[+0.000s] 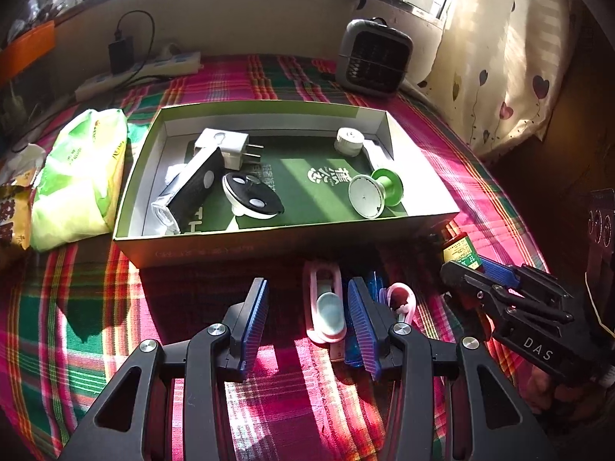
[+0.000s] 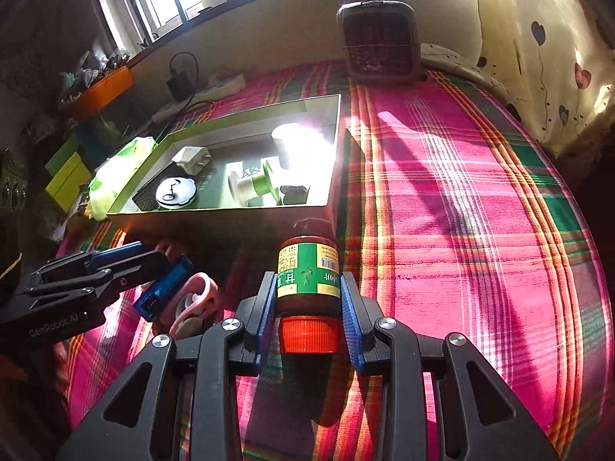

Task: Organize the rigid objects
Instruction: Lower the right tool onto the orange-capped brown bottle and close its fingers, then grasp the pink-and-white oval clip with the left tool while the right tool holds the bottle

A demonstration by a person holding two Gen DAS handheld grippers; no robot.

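5 items (image 1: 253,199) in 1 box (image 1: 269,242)

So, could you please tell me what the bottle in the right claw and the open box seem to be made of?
Bottle: probably dark plastic or glass, with a glossy paper label and a ridged red plastic cap. Box: likely matte cardboard, judging by its thin, folded walls.

Small fan heater (image 1: 372,57), power strip (image 1: 169,64), possibly tissue pack (image 1: 82,176).

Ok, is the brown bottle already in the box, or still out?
Out. The brown bottle lies on the cloth before the box, between the right gripper fingers.
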